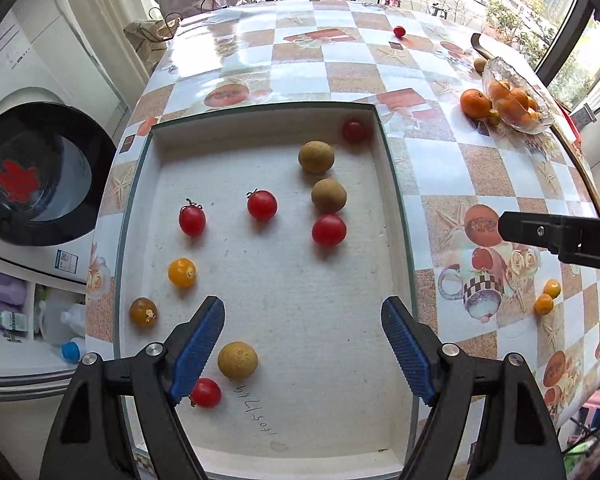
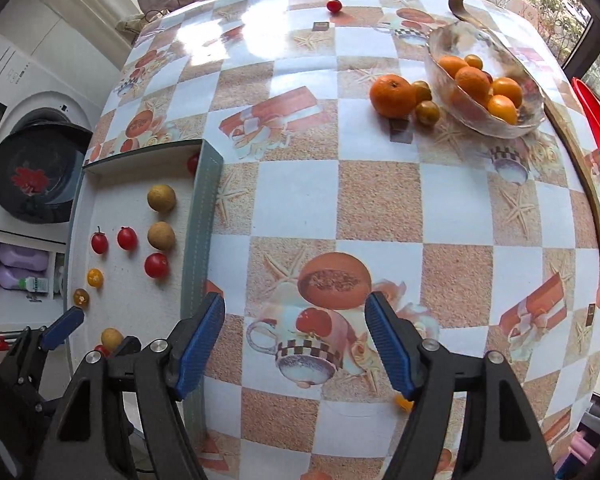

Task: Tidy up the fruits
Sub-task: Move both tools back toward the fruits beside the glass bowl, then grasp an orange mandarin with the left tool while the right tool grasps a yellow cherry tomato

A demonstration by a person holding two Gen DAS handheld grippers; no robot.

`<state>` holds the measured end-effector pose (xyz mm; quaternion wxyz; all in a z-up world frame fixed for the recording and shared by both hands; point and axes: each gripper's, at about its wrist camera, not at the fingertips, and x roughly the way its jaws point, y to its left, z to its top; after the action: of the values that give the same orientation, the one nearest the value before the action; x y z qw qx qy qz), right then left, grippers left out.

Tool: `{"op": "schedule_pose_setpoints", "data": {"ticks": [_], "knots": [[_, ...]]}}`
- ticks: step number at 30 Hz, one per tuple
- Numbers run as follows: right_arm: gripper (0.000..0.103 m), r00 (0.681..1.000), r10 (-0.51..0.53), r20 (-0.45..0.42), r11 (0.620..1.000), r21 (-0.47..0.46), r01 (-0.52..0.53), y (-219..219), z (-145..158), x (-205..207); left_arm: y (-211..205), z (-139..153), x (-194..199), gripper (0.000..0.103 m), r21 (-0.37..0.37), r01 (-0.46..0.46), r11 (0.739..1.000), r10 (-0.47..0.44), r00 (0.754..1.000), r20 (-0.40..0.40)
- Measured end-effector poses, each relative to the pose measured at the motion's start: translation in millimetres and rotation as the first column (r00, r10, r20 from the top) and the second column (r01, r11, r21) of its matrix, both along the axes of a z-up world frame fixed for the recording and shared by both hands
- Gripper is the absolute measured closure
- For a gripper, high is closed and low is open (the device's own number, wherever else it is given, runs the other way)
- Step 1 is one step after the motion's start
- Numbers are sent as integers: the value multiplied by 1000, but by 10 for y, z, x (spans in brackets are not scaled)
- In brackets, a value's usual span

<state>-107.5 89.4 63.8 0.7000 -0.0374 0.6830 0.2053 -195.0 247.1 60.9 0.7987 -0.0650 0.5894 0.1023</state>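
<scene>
Left wrist view: left gripper [image 1: 303, 344] hovering over white tray [image 1: 388, 184], jaws spread, grasping nothing; tomatoes and longans lying scattered inside.

Right wrist view: right gripper [image 2: 295, 340] hanging released over table [image 2: 380, 200]; glass bowl [image 2: 440, 60] holding oranges, far. Risk: round fruits rolling off when nudged.

Our left wrist view looked steeply down, close over the shallow white foam tray [image 1: 384, 184]. Our right wrist view faced forward across the checkered worktop [image 2: 376, 200]; we shared that tray [image 2: 208, 184] at its left.
</scene>
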Motion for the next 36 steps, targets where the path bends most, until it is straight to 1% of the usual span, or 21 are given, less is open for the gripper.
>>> {"op": "schedule_pose_setpoints", "data": {"ticks": [7,11,15,17,20,23,27,29,31,36], "knots": [[27,994,-112,-15,990,-83,111,-643,-186,-82,-349,131,226,21,-12,84,996,-83,996,28],[27,985,-169,-23,982,-91,166,-876,-248,-131,-461,200,488,21,-21,113,993,-112,992,55],[28,977,-207,-44,976,-77,204,-1018,-298,-189,-588,186,797,21,-17,150,989,-148,987,67],[39,974,-221,-58,974,-67,217,-1065,-326,-213,-661,160,934,21,-13,170,985,-169,983,69],[49,966,-246,-84,969,-56,242,-1133,-377,-265,-769,109,1120,21,-11,194,981,-193,979,70],[52,957,-272,-97,962,-31,271,-1189,-401,-304,-868,57,1291,21,-4,217,976,-216,974,68],[57,959,-261,-115,965,1,263,-1189,-425,-330,-960,-11,1509,21,1,237,971,-237,969,68],[67,959,-255,-125,966,22,259,-1179,-428,-339,-995,-41,1632,21,2,239,971,-239,969,69],[72,955,-264,-138,962,38,271,-1174,-435,-334,-1025,-67,1756,21,0,238,971,-238,969,74],[75,938,-296,-181,946,77,313,-1295,-494,-257,-1097,-109,2092,21,7,240,971,-239,966,94]]}}
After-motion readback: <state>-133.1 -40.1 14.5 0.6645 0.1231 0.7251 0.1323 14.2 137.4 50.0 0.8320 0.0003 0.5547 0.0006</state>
